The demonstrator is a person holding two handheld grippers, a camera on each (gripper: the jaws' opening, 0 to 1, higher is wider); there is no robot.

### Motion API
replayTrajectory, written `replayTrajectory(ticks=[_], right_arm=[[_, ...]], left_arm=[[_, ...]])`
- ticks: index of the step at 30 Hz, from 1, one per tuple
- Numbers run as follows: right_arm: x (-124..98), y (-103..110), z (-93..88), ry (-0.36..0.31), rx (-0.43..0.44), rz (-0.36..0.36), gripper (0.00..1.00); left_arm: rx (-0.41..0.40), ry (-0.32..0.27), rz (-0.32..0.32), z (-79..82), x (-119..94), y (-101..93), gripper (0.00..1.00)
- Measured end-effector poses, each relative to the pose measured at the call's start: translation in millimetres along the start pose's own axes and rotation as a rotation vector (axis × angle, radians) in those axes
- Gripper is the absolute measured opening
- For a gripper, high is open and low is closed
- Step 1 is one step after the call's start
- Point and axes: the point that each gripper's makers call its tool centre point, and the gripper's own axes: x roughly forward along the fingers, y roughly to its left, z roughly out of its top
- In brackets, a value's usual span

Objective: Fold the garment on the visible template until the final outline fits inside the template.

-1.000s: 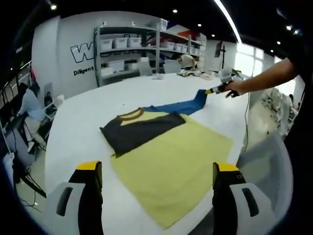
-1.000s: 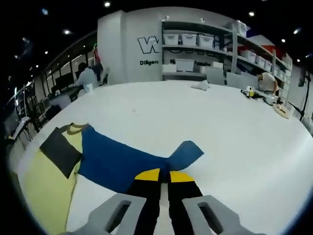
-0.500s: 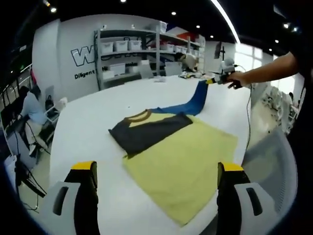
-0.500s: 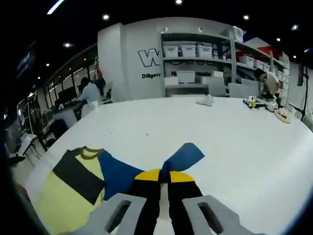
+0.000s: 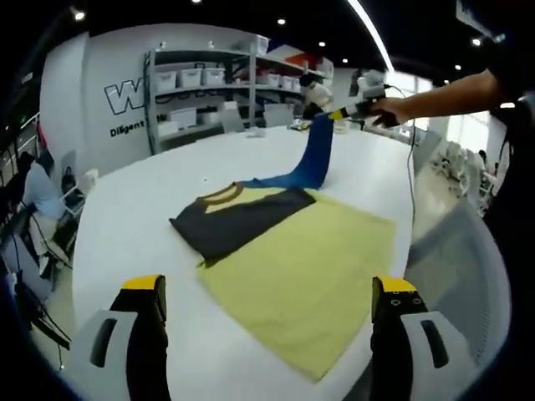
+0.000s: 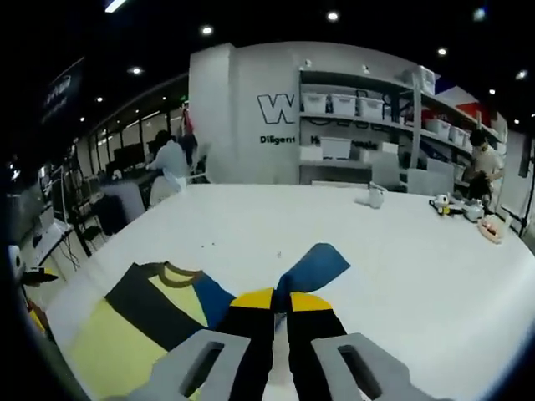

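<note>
Left gripper view showed our right hand-held gripper point(image 5: 341, 113) clamped on the blue sleeve point(image 5: 315, 154), lifted higher than a second earlier. The shirt point(image 5: 288, 251) lay on the white table point(image 5: 134, 242); our left hand-held gripper point(image 5: 272, 288) hung with jaws apart, so we judged the sleeve fold begun.

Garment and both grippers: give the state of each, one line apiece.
Garment: flat on the white table, dark sleeve folded in.
Blue sleeve: lifted off the table.
Right gripper: shut on blue sleeve.
Left gripper: open, holding nothing.
</note>
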Motion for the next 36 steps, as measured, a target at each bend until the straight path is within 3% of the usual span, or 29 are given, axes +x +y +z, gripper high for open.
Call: replayTrajectory(ticks=[5, 10, 14, 24, 28, 36], right_arm=[[-1, 25, 21.1, -0.021, -0.023, 0.013, 0.0], [-4, 46, 42.1, -0.047, -0.033, 0.024, 0.0], [-5, 61, 52.9, -0.063, -0.037, 0.025, 0.0], [-6, 102, 64.9, -0.088, -0.063, 0.089, 0.0], [-2, 121, 71.3, -0.099, -0.083, 0.147, 0.0], [5, 141, 71.4, -0.082, -0.117, 0.193, 0.0]], left_arm=[[-0.024, -0.011, -0.046, -0.9, -1, -3.0, 0.99], [0.021, -0.002, -0.044, -5.2, 0, 6.4, 0.99], [0.001, 0.001, -0.043, -9.9, 0, 11.6, 0.99], [0.048, 0.008, -0.052, -13.9, -7, 10.1, 0.99], [0.039, -0.015, -0.034, -8.7, -10, 14.3, 0.99], [0.009, 0.004, -0.013, -15.7, -11, 15.0, 0.99]])
